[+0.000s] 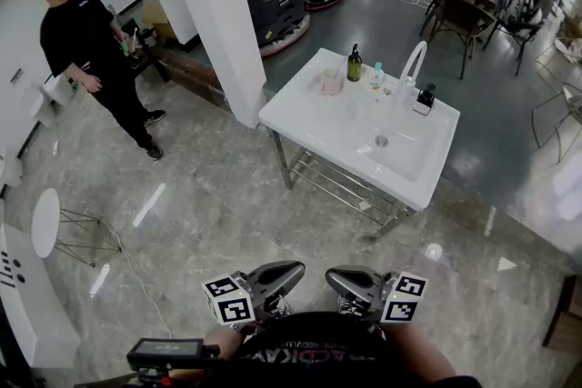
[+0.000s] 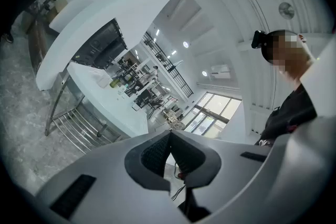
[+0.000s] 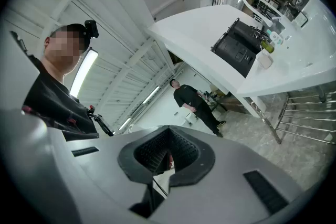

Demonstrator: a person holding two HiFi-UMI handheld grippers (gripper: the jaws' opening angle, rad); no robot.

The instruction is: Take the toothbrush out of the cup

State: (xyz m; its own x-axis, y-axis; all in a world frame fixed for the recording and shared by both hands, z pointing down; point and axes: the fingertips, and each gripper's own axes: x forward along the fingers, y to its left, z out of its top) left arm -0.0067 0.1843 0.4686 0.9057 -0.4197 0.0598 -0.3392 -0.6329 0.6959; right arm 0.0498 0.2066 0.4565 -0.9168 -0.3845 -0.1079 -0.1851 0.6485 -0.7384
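A pale pink cup (image 1: 331, 84) stands at the back left of the white sink table (image 1: 309, 118); a thin toothbrush handle seems to stick out of it, too small to be sure. The cup (image 3: 265, 60) also shows in the right gripper view, far away. Both grippers are held low against the body, well short of the table. In the head view the left gripper (image 1: 293, 272) and the right gripper (image 1: 335, 276) point their tips at each other. In the left gripper view, the left gripper (image 2: 169, 135) is shut with nothing between its pads, and so is the right gripper (image 3: 168, 131) in its view.
A green bottle (image 1: 354, 64), a small clear bottle (image 1: 376, 75), a curved faucet (image 1: 414, 59) and a black dispenser (image 1: 424, 97) stand by the basin. A white column (image 1: 218, 23) rises left of the table. A person in black (image 1: 86, 50) stands far left. Chairs (image 1: 459, 18) fill the back.
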